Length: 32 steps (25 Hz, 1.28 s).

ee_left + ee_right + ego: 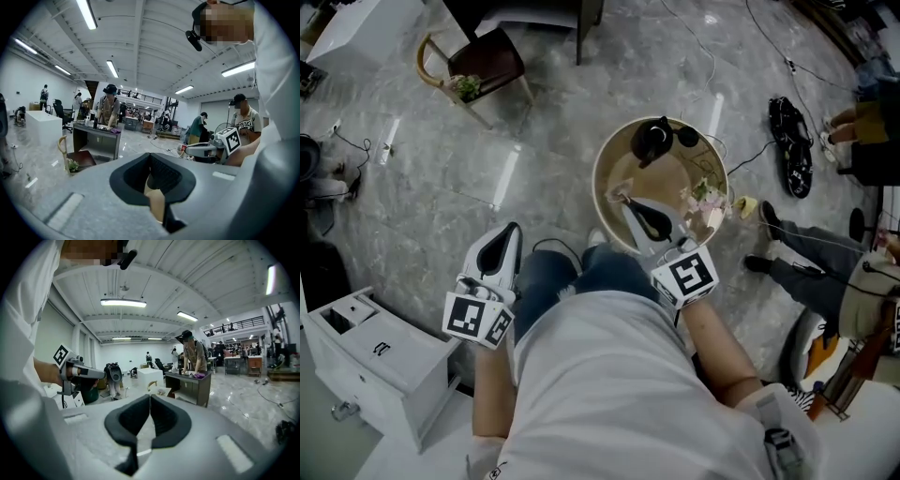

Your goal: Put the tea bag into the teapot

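A black teapot point(654, 141) stands at the far side of a small round tan table point(603, 178) in the head view. Small pale items point(705, 197) lie on the table's right part; I cannot tell which is the tea bag. My right gripper point(624, 201) is over the table's near edge, shut, with nothing seen between its jaws point(149, 397). My left gripper point(515, 228) is to the left of the table above the floor, shut and empty point(150, 155). Both gripper views look level across the room, not at the table.
A wooden chair point(478, 70) with a small plant stands at the far left. A white cabinet point(375, 361) is at my near left. A black bag point(792, 141), cables and another person's legs point(806, 258) are right of the table. A dark desk point(96, 136) with people stands behind.
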Each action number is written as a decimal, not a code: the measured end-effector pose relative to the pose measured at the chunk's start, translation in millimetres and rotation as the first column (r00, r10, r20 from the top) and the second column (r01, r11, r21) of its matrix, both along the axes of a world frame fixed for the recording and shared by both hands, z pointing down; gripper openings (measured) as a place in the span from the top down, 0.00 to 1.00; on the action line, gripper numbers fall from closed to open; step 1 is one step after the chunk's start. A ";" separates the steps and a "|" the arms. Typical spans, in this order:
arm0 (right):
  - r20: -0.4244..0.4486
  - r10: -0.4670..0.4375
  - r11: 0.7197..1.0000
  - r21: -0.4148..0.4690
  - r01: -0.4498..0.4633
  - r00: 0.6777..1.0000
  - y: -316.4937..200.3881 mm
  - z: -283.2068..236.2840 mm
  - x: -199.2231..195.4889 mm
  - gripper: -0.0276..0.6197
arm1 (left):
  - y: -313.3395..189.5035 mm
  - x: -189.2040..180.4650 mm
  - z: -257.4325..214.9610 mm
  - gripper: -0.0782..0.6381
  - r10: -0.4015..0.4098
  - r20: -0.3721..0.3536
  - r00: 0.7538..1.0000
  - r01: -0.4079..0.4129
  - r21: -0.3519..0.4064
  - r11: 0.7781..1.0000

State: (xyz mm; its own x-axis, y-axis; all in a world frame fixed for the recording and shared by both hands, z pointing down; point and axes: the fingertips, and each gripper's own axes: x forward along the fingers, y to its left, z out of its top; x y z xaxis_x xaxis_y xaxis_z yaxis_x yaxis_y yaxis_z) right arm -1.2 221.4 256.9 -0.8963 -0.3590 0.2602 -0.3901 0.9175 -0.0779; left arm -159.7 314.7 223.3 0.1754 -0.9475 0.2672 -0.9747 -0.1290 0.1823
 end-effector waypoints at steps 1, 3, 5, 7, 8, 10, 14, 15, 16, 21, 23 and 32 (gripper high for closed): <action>-0.004 0.018 1.000 -0.009 -0.018 1.000 -6.5 3.4 1.1 0.95 | -7.3 -0.9 2.0 0.88 0.013 -0.002 1.000 -0.013 -0.007 1.000; -0.017 0.055 0.998 -0.023 -0.055 0.998 -18.3 10.2 3.2 0.95 | -22.2 -2.9 5.9 0.88 0.045 -0.009 0.999 -0.046 -0.019 0.999; -0.032 0.094 0.995 -0.036 -0.095 0.995 -29.8 17.6 5.8 0.95 | -38.7 -5.5 11.2 0.88 0.080 -0.019 0.997 -0.080 -0.031 0.996; -0.045 0.139 0.989 -0.053 -0.141 0.989 -43.1 26.9 6.4 0.95 | -58.3 -11.2 17.3 0.88 0.118 -0.028 0.993 -0.119 -0.039 0.992; -0.052 0.163 0.984 -0.061 -0.166 0.985 -49.4 31.8 5.0 0.95 | -68.1 -15.5 20.1 0.88 0.140 -0.030 0.990 -0.141 -0.042 0.989; -0.066 0.217 0.972 -0.073 -0.222 0.974 -60.9 41.2 0.9 0.95 | -87.0 -25.5 25.3 0.88 0.193 -0.033 0.981 -0.194 -0.049 0.980; -0.102 0.355 0.927 -0.092 -0.364 0.929 -84.6 57.5 -7.0 0.95 | -126.4 -41.9 35.5 0.88 0.340 -0.056 0.939 -0.343 -0.054 0.938; -0.111 0.389 0.911 -0.099 -0.400 0.914 -88.1 61.6 -8.6 0.95 | -133.4 -45.4 37.0 0.88 0.376 -0.060 0.925 -0.380 -0.056 0.923; -0.119 0.424 0.894 -0.104 -0.436 0.898 -91.1 65.8 -9.9 0.95 | -140.0 -48.6 37.7 0.88 0.411 -0.066 0.909 -0.415 -0.058 0.908; -0.167 0.546 0.819 -0.100 -0.565 0.821 -114.0 90.1 -10.7 0.95 | -168.6 -56.1 53.5 0.88 0.544 -0.105 0.832 -0.552 -0.072 0.831; -0.186 0.571 0.796 -0.113 -0.594 0.800 -124.8 99.7 -10.7 0.95 | -176.6 -57.6 61.2 0.88 0.574 -0.121 0.810 -0.585 -0.089 0.806; -0.254 0.623 0.730 -0.152 -0.667 0.740 -161.5 138.3 5.8 0.95 | -194.0 -60.1 80.6 0.88 0.632 -0.160 0.759 -0.651 -0.146 0.745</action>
State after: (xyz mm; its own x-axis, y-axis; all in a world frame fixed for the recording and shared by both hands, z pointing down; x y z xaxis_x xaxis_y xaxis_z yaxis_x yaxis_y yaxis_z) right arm 4.6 59.8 395.2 -0.4002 -0.7471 0.5308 -0.9074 0.4043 -0.1151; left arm -219.8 120.6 303.9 0.7570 -0.5375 0.3715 -0.6506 -0.6726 0.3527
